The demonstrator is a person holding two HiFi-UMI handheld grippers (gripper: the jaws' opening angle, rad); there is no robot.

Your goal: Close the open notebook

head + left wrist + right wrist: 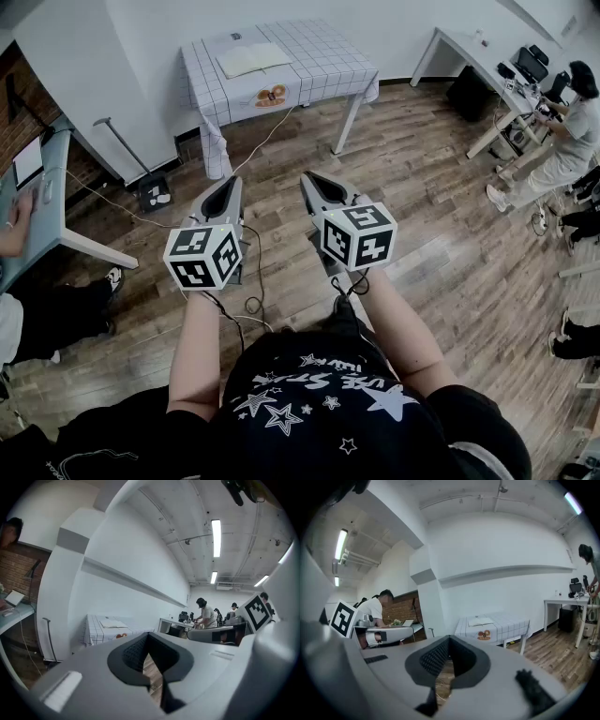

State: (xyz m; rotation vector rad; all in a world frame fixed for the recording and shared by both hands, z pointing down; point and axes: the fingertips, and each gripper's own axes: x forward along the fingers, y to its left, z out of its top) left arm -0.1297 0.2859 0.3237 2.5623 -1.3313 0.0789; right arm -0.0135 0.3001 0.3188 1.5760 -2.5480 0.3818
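Note:
The open notebook (pixel 251 58) lies flat on a table with a white checked cloth (pixel 319 66), far across the wooden floor from me. I hold both grippers out side by side at waist height, pointing toward that table. My left gripper (pixel 228 184) is shut with nothing in it, and my right gripper (pixel 315 178) is likewise shut and empty. In the left gripper view the jaws (pixel 148 635) meet at their tips, with the notebook (pixel 112 624) small beyond them. In the right gripper view the notebook (pixel 480 620) lies above the closed jaws (pixel 449 638).
A cable (pixel 246 281) trails over the floor from the table toward my feet. A stand with a black base (pixel 155 194) is left of the table. A person sits at a grey desk (pixel 47 220) on the left. Others sit at white desks (pixel 487 70) on the right.

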